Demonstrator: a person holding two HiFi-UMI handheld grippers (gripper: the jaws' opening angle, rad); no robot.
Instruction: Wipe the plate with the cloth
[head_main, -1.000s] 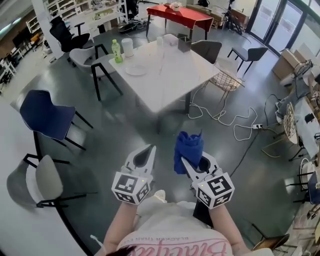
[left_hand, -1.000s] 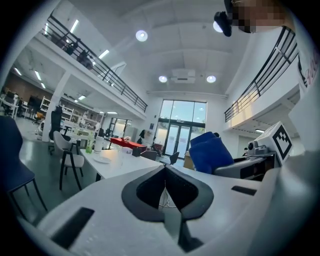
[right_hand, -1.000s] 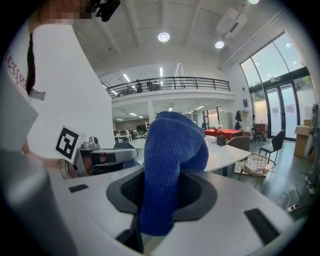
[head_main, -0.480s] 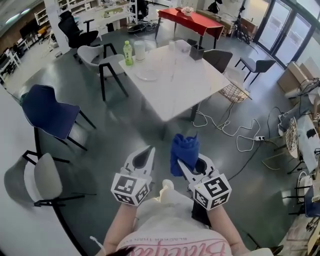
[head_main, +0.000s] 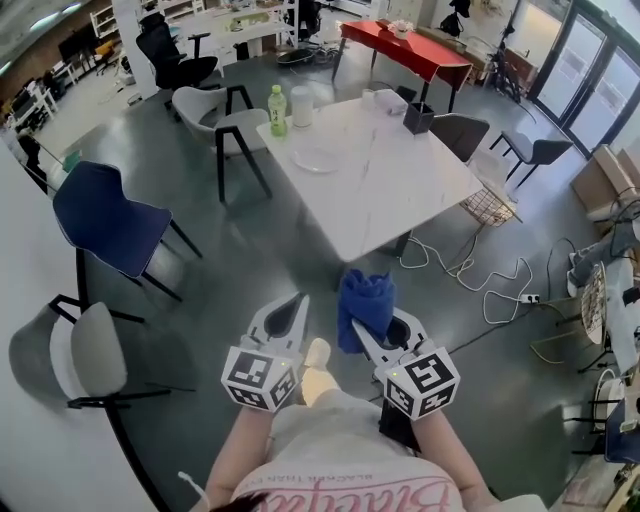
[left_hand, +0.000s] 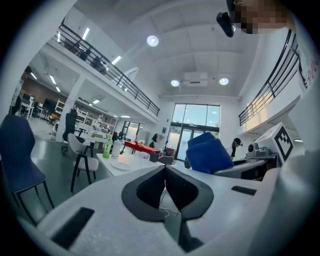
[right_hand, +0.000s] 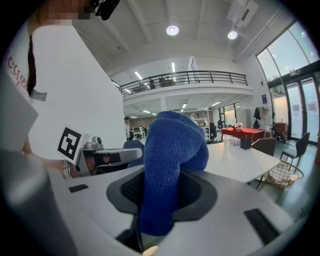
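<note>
A pale plate (head_main: 316, 158) lies on the white table (head_main: 400, 195) ahead, near its far left side; in the left gripper view the plate (left_hand: 120, 166) shows low and small. My right gripper (head_main: 362, 322) is shut on a bunched blue cloth (head_main: 364, 303), which stands up out of its jaws (right_hand: 170, 165). The blue cloth (left_hand: 209, 155) also shows in the left gripper view. My left gripper (head_main: 295, 305) is shut with nothing in it. Both are held over the grey floor, well short of the table.
A green bottle (head_main: 277, 110) and a white cup (head_main: 302, 105) stand behind the plate, a dark holder (head_main: 418, 118) at the table's far corner. Chairs ring the table: blue (head_main: 105, 225), grey (head_main: 215, 108), dark (head_main: 460, 135). White cables (head_main: 470, 275) lie on the floor at right.
The table and plate have drawn nearer and shifted right in the head view as the person walks toward them. Both grippers keep their pose and grip.
</note>
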